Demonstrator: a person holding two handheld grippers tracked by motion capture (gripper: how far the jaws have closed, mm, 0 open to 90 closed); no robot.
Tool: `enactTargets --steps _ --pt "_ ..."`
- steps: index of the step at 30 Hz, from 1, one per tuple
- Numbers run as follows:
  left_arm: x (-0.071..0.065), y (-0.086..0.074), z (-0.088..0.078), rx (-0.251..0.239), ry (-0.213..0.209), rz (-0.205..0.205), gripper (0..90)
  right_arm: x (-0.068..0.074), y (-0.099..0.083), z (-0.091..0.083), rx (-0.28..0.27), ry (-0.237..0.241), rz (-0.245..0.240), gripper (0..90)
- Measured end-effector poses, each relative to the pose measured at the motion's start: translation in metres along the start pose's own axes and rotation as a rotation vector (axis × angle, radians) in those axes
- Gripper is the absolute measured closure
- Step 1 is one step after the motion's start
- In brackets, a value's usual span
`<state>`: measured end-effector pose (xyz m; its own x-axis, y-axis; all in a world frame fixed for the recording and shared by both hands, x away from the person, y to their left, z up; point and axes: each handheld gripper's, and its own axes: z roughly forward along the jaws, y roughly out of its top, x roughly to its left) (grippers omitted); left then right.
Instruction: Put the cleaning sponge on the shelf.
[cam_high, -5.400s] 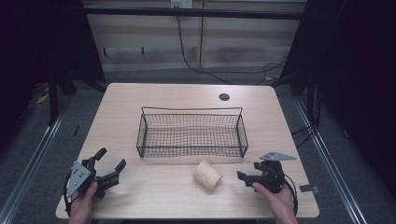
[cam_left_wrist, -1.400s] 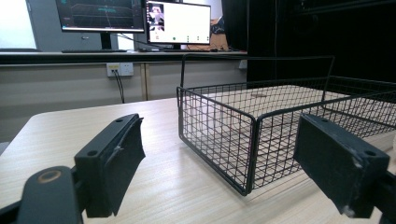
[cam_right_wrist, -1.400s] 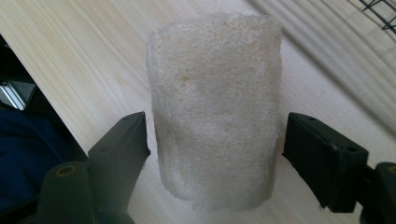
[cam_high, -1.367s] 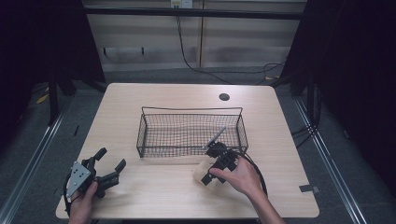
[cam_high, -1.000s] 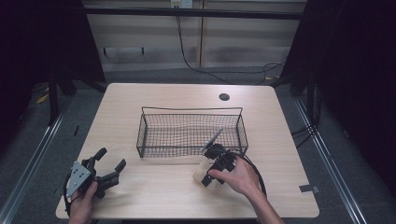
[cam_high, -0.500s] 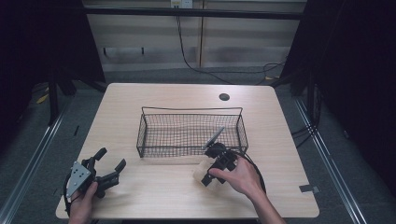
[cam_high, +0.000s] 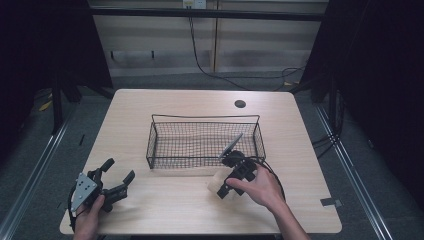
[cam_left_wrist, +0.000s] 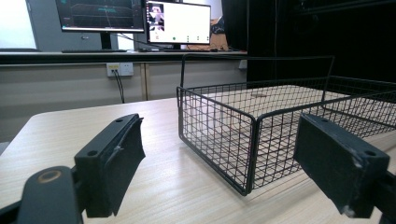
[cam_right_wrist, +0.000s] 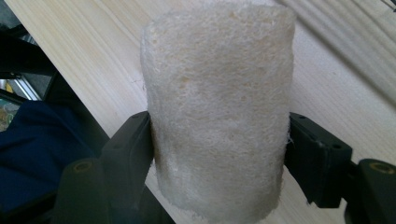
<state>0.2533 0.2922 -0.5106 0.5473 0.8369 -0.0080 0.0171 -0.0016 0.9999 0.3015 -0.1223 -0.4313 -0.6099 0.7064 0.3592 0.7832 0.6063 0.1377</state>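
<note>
At the near left corner of the bench (cam_high: 150, 110), the left claw (cam_high: 116, 176) rests in a hand with its jaws spread wide and nothing between them, pointing toward the wire basket (cam_high: 202, 141) at the middle. Just in front of the basket's near right side, the right claw (cam_high: 226, 186) is clenched on a pale, fibrous loofah piece (cam_right_wrist: 217, 107), both jaws pressed against its sides just above the bench.

Dim, dark surroundings; evenly lit table (cam_high: 150, 115); soft, slightly blurred pictures.
</note>
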Motion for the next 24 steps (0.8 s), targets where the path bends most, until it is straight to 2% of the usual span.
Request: enactTargets --steps 14,17,18,24 --pt "0.0 0.0 0.0 0.0 0.0 0.0 15.7 0.002 0.002 -0.017 -0.02 0.008 -0.013 28.4" --pt "0.0 0.0 0.0 0.001 -0.001 -0.001 15.7 0.002 0.001 -0.02 -0.009 0.008 -0.015 28.4" --pt "0.0 0.0 0.0 0.003 -0.001 0.003 15.7 0.004 0.001 -0.022 -0.011 0.02 0.002 28.4" --pt "0.0 0.0 0.0 0.003 -0.001 0.003 15.7 0.003 0.002 -0.032 -0.022 0.015 0.009 28.5"
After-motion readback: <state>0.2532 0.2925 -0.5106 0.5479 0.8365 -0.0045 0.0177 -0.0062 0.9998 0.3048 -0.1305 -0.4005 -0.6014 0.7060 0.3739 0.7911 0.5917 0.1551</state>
